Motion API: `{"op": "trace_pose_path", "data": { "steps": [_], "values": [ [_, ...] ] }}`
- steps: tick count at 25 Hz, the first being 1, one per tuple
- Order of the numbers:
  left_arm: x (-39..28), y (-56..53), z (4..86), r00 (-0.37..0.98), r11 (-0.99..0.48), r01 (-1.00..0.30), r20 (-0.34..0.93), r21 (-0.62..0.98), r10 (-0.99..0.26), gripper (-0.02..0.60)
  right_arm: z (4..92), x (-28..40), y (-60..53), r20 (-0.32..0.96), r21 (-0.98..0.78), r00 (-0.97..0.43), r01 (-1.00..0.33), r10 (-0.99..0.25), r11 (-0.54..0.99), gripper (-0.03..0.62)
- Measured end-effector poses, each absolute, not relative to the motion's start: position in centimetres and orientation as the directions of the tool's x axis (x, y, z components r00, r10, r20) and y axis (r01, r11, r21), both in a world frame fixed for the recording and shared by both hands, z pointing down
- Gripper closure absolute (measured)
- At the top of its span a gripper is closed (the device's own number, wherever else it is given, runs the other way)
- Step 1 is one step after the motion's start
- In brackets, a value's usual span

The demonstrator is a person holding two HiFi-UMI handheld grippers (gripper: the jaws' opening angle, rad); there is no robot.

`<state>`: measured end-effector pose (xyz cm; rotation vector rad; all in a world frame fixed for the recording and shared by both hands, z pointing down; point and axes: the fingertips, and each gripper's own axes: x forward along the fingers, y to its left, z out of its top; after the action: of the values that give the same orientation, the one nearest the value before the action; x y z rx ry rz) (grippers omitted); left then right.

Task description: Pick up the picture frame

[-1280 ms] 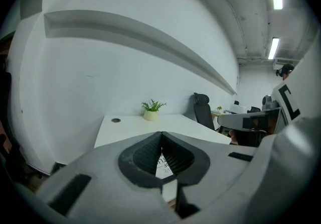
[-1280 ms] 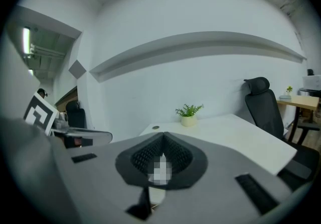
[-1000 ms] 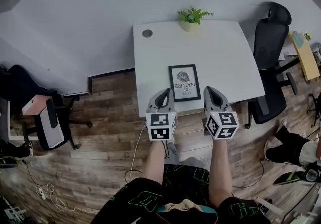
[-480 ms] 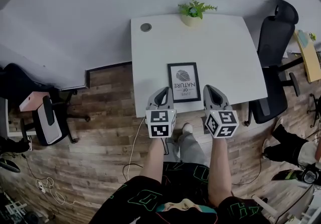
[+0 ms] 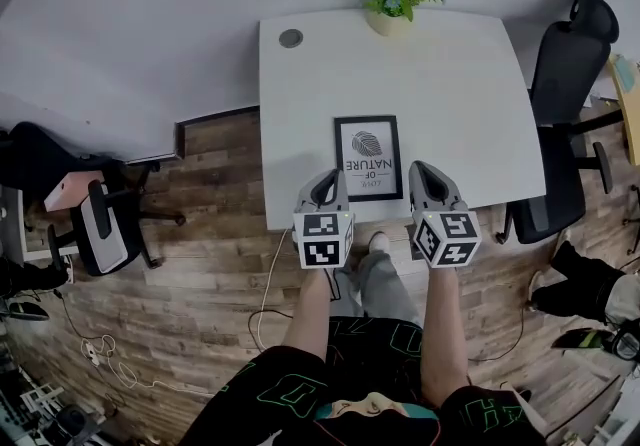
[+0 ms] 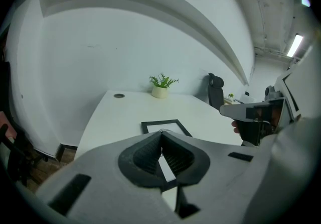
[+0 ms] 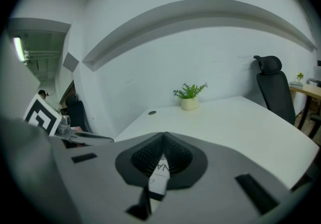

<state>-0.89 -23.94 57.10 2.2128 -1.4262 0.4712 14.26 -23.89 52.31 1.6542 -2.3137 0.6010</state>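
Note:
A black picture frame [image 5: 368, 157] with a white print lies flat near the front edge of the white table [image 5: 450, 84]. In the left gripper view the picture frame [image 6: 165, 127] lies just beyond the tips. My left gripper [image 5: 334, 177] is shut and empty, hovering at the frame's near left corner. My right gripper [image 5: 419, 168] is shut and empty too, at the frame's near right corner. In the right gripper view a strip of the picture frame [image 7: 158, 174] shows through the gap under the jaws. Neither gripper touches the frame.
A small potted plant [image 5: 394, 6] stands at the table's far edge, and a round cable hole [image 5: 291, 37] is at the far left corner. Black office chairs stand to the right [image 5: 570, 104] and left [image 5: 100, 229]. A wall runs behind the table.
Both grippers have sunk and come forward toward the table's front edge, ending at the frame's near corners. The frame has not moved.

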Motion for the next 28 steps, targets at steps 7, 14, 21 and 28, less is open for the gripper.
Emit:
{"op": "trace_pose_path", "data": {
  "steps": [7,14,21,28],
  "values": [
    [-0.7,-24.7,59.2,0.376,-0.315,-0.926,0.561,0.207,-0.737,0.572,54.1,15.0,-25.1,0.452,-0.203,-0.35,-0.936,-0.82,0.288,0.589],
    [-0.7,-25.5,61.2,0.356,-0.283,-0.934,0.596,0.217,-0.72,0.549,56.3,15.2,-26.2,0.487,-0.215,-0.368,-0.93,-0.792,0.299,0.589],
    [-0.7,-26.1,63.3,0.344,-0.262,-0.939,0.635,0.223,-0.692,0.52,58.5,15.3,-27.3,0.535,-0.214,-0.37,-0.929,-0.759,0.302,0.588],
    [-1.0,-26.4,64.5,0.346,-0.245,-0.938,0.652,0.245,-0.674,0.482,60.3,14.9,-27.5,0.574,-0.229,-0.389,-0.921,-0.72,0.314,0.563]
  ]
}}
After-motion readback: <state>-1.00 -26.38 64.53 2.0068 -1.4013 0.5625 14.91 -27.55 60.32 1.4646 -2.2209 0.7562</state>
